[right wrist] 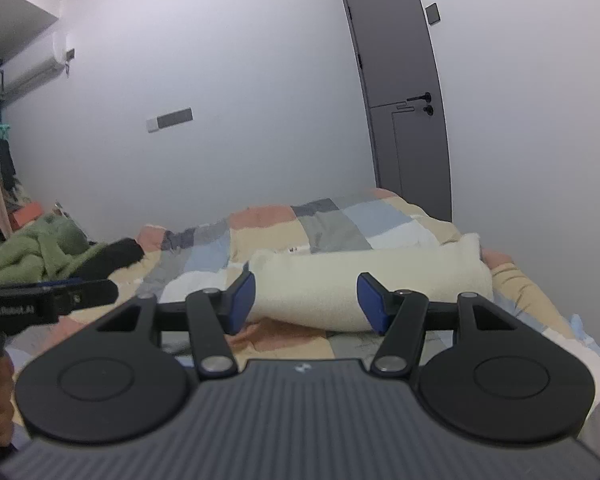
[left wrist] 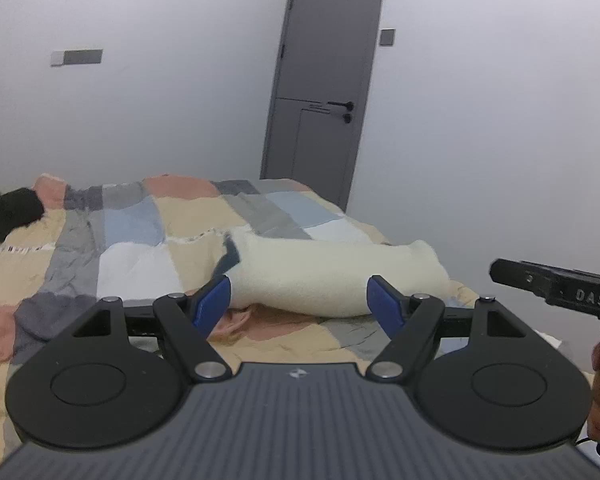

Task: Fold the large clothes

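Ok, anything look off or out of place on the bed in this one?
Nothing damaged or spilled. The cream garment lies as a rolled bundle across the patchwork quilt, not spread flat. A green blanket and a black item sit heaped at the far end. Both grippers, left gripper and right gripper, hover with jaws open.

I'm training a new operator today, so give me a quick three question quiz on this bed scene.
1. True or false: the left gripper grips the cream garment.
2. What covers the bed? A) patchwork quilt B) plain white sheet C) bare mattress
3. The door behind the bed is open or closed?

Key: 1 false, its fingers are spread and hold nothing, like the right gripper. 2 A. 3 closed.
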Available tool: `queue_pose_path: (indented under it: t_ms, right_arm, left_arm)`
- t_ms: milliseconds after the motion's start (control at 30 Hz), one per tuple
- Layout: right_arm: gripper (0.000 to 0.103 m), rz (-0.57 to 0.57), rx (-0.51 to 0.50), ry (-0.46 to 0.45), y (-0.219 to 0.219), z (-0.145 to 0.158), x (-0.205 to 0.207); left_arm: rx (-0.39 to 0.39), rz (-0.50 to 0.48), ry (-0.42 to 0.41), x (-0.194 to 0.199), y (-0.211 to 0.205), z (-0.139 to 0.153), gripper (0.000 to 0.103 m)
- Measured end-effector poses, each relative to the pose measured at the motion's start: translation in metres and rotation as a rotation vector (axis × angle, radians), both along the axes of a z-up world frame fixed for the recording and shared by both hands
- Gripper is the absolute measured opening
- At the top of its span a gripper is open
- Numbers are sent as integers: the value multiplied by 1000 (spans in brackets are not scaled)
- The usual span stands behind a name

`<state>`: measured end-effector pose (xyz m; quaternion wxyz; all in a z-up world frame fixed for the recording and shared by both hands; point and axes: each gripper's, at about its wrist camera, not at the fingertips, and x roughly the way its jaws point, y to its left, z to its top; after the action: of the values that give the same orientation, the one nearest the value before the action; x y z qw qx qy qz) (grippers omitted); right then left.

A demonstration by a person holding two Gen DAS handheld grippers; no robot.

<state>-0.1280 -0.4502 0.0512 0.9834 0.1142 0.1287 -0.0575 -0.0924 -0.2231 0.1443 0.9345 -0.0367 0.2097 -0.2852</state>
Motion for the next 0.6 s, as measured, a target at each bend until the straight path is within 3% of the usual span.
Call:
queue_pose_path:
  t_ms: [600]
  right_arm:
    - [60, -27, 20, 89, 10, -34, -1]
  left_arm:
    - [34, 7, 32, 8, -8, -20, 79]
